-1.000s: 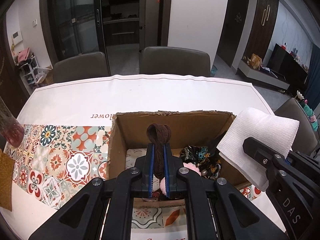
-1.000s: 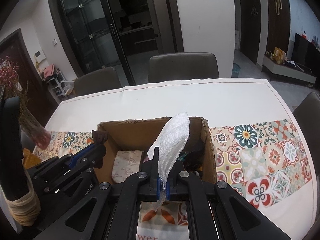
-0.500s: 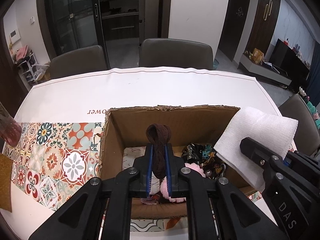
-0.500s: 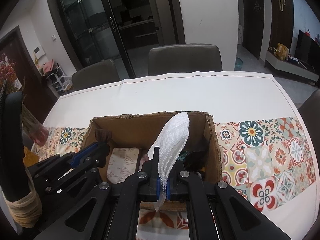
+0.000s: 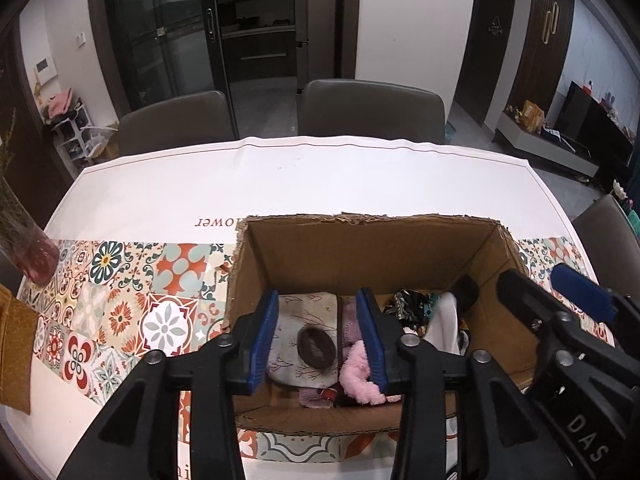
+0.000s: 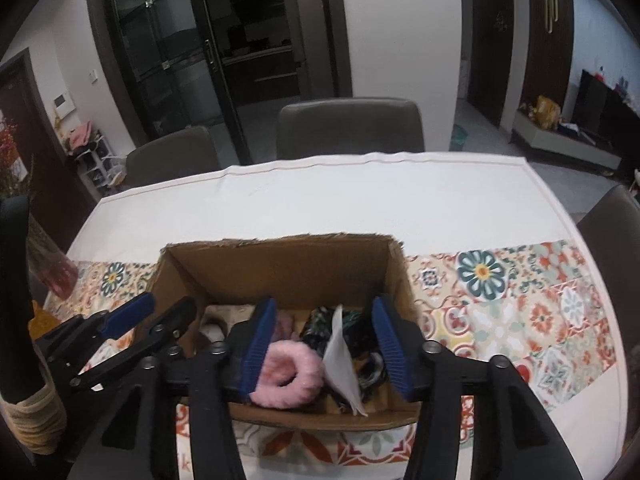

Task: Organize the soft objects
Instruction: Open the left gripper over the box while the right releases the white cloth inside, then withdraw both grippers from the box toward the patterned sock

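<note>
An open cardboard box (image 5: 360, 248) (image 6: 280, 264) stands on the table. My left gripper (image 5: 318, 320) is open and empty above its left part. A brown hair band (image 5: 316, 346) lies below it on a patterned cloth (image 5: 296, 320). My right gripper (image 6: 326, 328) is open and empty above the box's right part. The white cloth (image 6: 340, 354) (image 5: 444, 322) stands on edge inside the box, beside a pink fluffy scrunchie (image 6: 286, 372) (image 5: 358, 372) and dark patterned fabric (image 6: 316, 320).
A tiled-pattern runner (image 5: 120, 304) (image 6: 520, 312) crosses the white tablecloth. A pink vase (image 5: 34, 256) and a brown mat (image 5: 14, 352) sit at the left. Chairs (image 5: 372, 108) stand beyond the far edge. The right gripper (image 5: 560, 340) shows beside the box.
Both grippers opened. The brown hair band dropped from the left one onto the patterned cloth, and the white cloth dropped from the right one into the box.
</note>
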The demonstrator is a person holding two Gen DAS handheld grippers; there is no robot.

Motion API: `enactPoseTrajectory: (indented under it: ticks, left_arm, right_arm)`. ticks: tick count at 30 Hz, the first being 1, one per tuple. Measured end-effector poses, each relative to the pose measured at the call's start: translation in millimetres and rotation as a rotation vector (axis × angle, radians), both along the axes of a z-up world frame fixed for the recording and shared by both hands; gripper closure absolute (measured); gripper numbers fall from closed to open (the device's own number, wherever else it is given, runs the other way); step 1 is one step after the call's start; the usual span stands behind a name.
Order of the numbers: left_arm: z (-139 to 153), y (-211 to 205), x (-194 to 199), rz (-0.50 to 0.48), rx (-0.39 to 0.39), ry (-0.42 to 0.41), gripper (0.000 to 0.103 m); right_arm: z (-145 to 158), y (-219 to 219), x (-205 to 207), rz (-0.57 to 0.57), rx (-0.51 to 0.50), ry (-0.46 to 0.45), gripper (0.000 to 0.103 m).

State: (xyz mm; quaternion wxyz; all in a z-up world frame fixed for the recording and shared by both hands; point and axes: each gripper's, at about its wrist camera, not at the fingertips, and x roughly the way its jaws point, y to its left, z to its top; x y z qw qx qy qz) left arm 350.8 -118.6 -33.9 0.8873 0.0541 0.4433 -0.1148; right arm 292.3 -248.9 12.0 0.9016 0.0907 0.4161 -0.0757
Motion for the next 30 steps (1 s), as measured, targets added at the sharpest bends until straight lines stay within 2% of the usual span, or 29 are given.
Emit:
enactPoseTrajectory:
  ticks: [5, 13, 17, 30]
  left_arm:
    - [5.4, 4.4, -1.8, 0.024, 0.009, -0.022, 0.042]
    - [16.9, 9.8, -7.0, 0.055, 0.014, -0.055, 0.026]
    - [24.0, 10.4, -12.2, 0.073, 0.022, -0.072, 0.015]
    - [40.6, 14.9, -40.1, 0.087, 0.024, -0.106, 0.004]
  right_arm:
    - [4.7, -5.1, -0.9, -0.021, -0.001, -0.004, 0.038]
    - [12.9, -8.1, -8.5, -0.044, -0.026, -0.018, 0.037]
    - [18.7, -9.9, -13.7, -0.062, -0.033, -0.026, 0.031]
    - [30.6, -18.5, -39.3, -0.113, -0.028, -0.036, 0.023]
